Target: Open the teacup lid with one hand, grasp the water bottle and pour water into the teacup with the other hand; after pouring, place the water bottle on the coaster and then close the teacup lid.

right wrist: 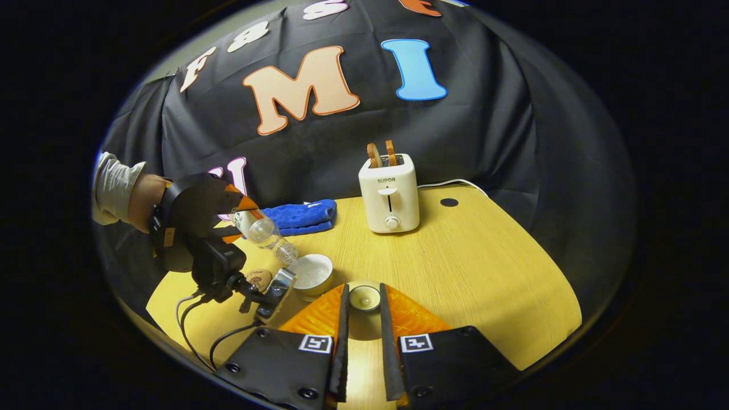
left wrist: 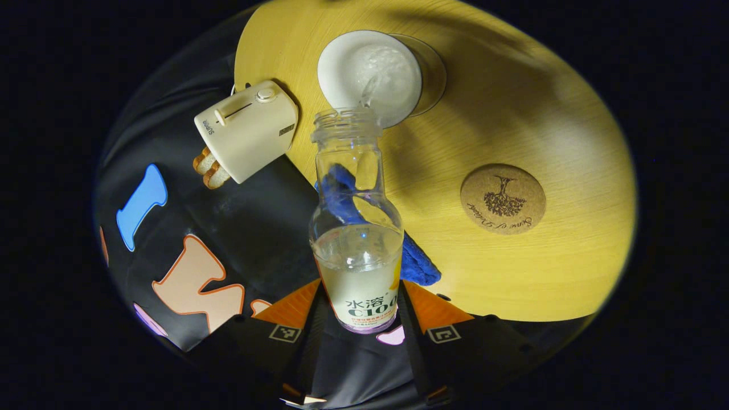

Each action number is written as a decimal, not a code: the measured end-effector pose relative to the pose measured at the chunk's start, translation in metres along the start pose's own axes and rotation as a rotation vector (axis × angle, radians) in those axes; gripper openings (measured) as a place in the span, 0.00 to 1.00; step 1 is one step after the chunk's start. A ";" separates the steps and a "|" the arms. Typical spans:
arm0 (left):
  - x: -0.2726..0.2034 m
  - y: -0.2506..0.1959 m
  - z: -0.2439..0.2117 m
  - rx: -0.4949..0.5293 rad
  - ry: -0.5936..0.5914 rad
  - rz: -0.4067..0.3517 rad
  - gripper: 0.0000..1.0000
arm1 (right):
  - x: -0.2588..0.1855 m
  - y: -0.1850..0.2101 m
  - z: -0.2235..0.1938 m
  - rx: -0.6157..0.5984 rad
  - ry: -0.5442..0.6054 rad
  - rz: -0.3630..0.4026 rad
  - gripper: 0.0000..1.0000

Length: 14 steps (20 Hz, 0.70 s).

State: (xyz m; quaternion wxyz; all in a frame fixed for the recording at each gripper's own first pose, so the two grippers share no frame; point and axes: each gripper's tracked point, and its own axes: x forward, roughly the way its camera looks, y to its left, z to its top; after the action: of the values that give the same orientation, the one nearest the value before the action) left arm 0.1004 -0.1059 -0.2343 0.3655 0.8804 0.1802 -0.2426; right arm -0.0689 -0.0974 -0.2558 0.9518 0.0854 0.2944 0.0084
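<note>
Orange fingers of the left hand-held gripper clamped the water bottle, its long axis tipped mouth-first over the teacup, water streaming in. The left gripper view showed the cork coaster on the bench. The right hand-held gripper pinched the teacup lid; the toaster read "SUPOR".

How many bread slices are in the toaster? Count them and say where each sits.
2. Both slices stand in the toaster top slots: one slice on the left, the other slice right beside it. Any further slices inside would be hidden.
</note>
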 end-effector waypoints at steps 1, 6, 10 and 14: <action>0.001 0.002 -0.001 0.008 0.006 -0.003 0.65 | 0.000 0.000 0.000 -0.006 0.000 -0.001 0.29; -0.006 0.004 -0.002 0.063 0.031 -0.021 0.65 | 0.001 0.003 0.000 -0.012 -0.002 0.001 0.29; -0.006 0.005 0.006 0.063 0.018 -0.034 0.65 | 0.005 0.004 -0.005 -0.004 0.011 -0.001 0.29; -0.003 -0.012 0.011 -0.014 -0.008 -0.078 0.65 | 0.005 0.000 -0.003 -0.002 0.017 -0.008 0.29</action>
State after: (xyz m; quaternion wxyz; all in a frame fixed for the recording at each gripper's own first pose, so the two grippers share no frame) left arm 0.0883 -0.1061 -0.2458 0.3627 0.8691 0.2144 -0.2590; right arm -0.0665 -0.0967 -0.2617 0.9494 0.0831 0.3028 0.0056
